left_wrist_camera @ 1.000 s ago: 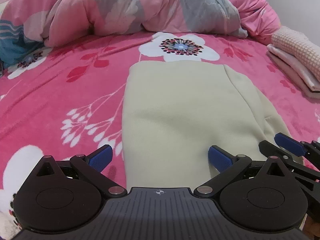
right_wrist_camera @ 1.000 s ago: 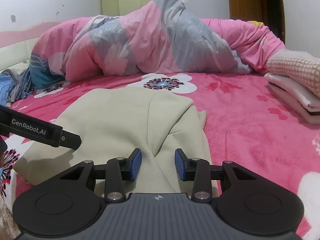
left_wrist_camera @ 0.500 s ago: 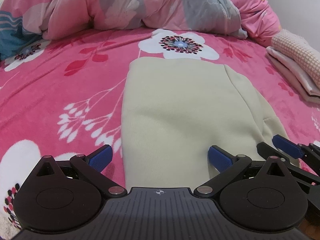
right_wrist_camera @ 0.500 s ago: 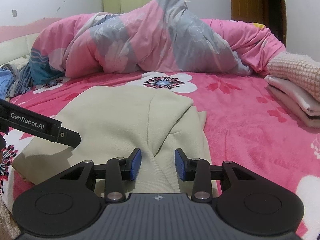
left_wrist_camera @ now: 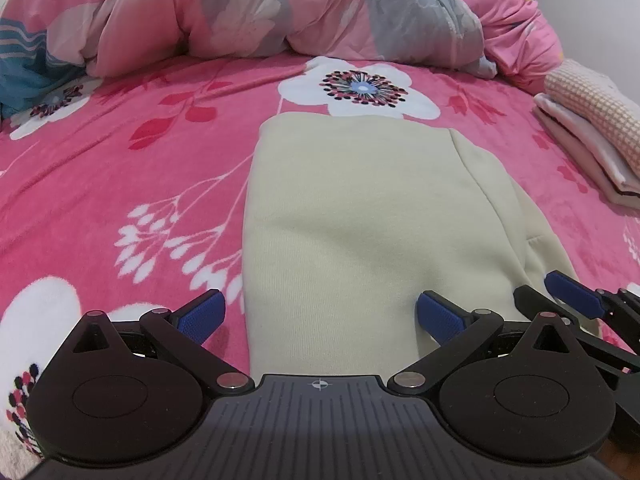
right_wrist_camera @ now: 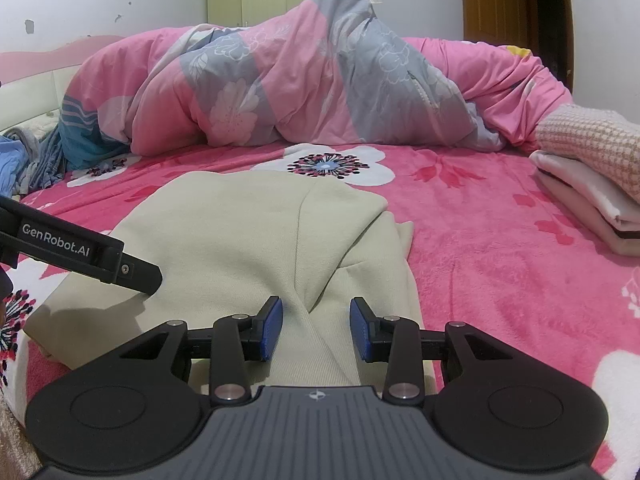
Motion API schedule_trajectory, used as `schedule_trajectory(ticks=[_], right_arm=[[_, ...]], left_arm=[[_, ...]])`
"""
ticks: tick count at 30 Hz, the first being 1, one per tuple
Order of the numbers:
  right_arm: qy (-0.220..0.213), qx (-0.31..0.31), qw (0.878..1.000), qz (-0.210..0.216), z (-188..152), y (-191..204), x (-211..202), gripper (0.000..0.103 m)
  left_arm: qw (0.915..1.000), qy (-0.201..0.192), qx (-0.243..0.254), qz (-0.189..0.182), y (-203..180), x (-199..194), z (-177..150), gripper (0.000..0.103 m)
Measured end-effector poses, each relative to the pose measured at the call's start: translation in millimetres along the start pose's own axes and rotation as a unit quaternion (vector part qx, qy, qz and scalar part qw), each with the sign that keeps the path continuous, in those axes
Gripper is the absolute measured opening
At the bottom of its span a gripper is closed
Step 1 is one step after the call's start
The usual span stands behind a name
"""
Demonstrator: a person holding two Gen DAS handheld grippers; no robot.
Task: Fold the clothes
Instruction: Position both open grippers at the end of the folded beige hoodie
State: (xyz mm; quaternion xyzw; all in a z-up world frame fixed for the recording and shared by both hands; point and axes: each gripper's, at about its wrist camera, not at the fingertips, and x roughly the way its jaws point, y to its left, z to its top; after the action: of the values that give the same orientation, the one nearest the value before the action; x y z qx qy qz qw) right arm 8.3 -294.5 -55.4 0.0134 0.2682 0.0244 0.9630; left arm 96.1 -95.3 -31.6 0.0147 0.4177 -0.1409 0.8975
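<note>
The garment [left_wrist_camera: 360,232] is judged to be soft, limp and fairly thick, like a fleece or sweatshirt knit; it would be expected to sag and drape once lifted, to weigh little, and to be in no danger of breaking. Little slipping is expected, since the knit face and the plush bedspread [left_wrist_camera: 120,168] should cling to each other, so a lift clear of the bed is thought safer than a drag. Hold is best taken at the near hem, one corner for each gripper, with all layers pinched together so that the folded-in flap is not left behind. The garment is seen as a pale cream piece, already folded into a long panel, laid flat on the pink flowered bedspread with its far edge just below a large white flower [left_wrist_camera: 360,88]. A seam runs down its right part, and a second layer shows beneath along the right edge. The left gripper [left_wrist_camera: 320,316] is held wide open over the near left part of the cloth, nothing being pinched. The right gripper [right_wrist_camera: 316,328] is part open over the near right fold, the cloth lying between the pads but not clamped. A folded stack [right_wrist_camera: 592,184] is seen well apart at the right.
</note>
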Motion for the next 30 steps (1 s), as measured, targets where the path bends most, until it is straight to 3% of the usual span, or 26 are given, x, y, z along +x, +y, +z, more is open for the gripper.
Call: schedule_trajectory(ticks=[14, 23, 30], right_arm=[[-0.004, 0.002, 1.0, 0.002, -2, 0, 0, 0.04], [-0.013, 0.007, 1.0, 0.013, -7, -4, -1, 0.04], [-0.03, 0.018, 0.999, 0.022, -5, -10, -8, 0.039]], left_arm=[[0.9998, -0.006, 0.011, 0.012, -4, -2, -1, 0.103], [0.9968, -0.043, 0.059, 0.031, -14, -5, -8, 0.103], [0.9975, -0.061, 0.034, 0.013, -6, -7, -11, 0.103]])
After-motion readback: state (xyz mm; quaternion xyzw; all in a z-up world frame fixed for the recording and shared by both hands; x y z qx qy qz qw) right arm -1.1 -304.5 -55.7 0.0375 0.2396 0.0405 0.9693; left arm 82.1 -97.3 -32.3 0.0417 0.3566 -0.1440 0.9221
